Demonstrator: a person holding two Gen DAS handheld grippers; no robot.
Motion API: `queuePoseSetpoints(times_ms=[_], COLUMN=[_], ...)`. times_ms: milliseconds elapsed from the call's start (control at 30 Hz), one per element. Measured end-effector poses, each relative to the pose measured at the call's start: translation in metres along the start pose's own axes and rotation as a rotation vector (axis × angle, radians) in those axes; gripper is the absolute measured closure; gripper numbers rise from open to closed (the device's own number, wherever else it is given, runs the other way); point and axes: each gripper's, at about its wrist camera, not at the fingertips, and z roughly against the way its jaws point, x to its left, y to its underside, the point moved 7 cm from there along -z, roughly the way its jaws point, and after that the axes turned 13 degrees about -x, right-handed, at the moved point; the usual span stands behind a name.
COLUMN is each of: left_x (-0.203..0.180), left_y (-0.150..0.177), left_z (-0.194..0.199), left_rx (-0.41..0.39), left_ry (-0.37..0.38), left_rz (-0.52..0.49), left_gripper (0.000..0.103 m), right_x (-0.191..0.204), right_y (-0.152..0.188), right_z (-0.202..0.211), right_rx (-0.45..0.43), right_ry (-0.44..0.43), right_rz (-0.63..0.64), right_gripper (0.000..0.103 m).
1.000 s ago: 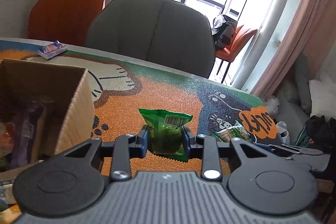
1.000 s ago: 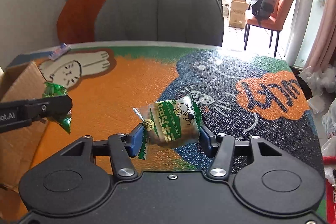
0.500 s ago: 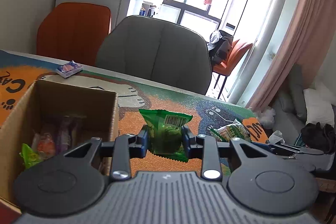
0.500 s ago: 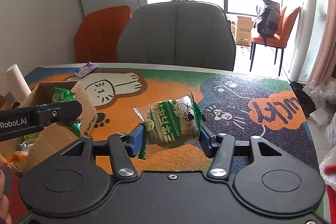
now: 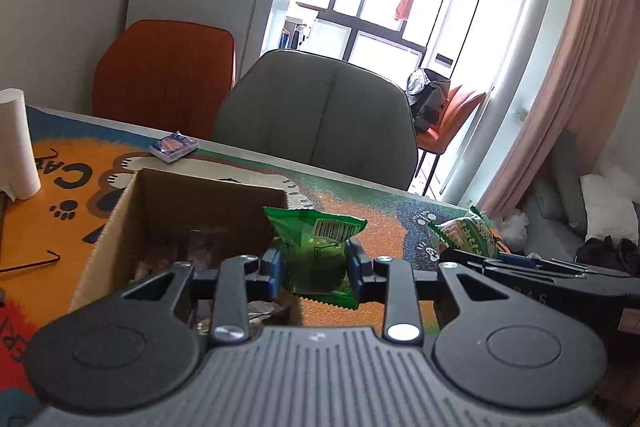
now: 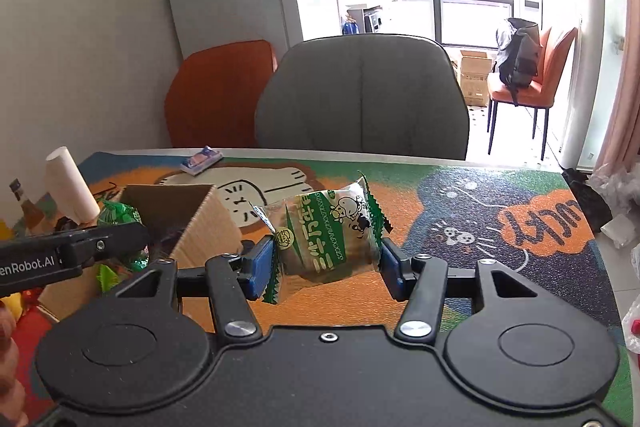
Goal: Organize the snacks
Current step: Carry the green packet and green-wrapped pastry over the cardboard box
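The table [image 6: 472, 227] wears a cartoon mat [image 6: 520, 223] — orange, green and dark blue, with a white animal drawn on it. Left of the right jaws stands an open cardboard box [image 6: 208, 227]. Beyond it, near the far edge, lies a small blue packet [image 6: 201, 159]. Further left — a white paper roll [image 5: 16, 143], upright.
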Motion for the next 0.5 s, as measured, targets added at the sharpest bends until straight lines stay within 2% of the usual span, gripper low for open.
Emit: queuePoseSetpoints(times_ms=[500], left_x=[0.052], left_y=[-0.007], left_z=[0.016], left_rx=[0.007], left_ry=[-0.033], left_rz=[0.044], left_gripper=[0.072], right_x=[0.053], right_y=[-0.003], right_z=[-0.004], right_rx=[-0.013], right_ry=[-0.04], right_rz=[0.022], right_gripper=[0.05])
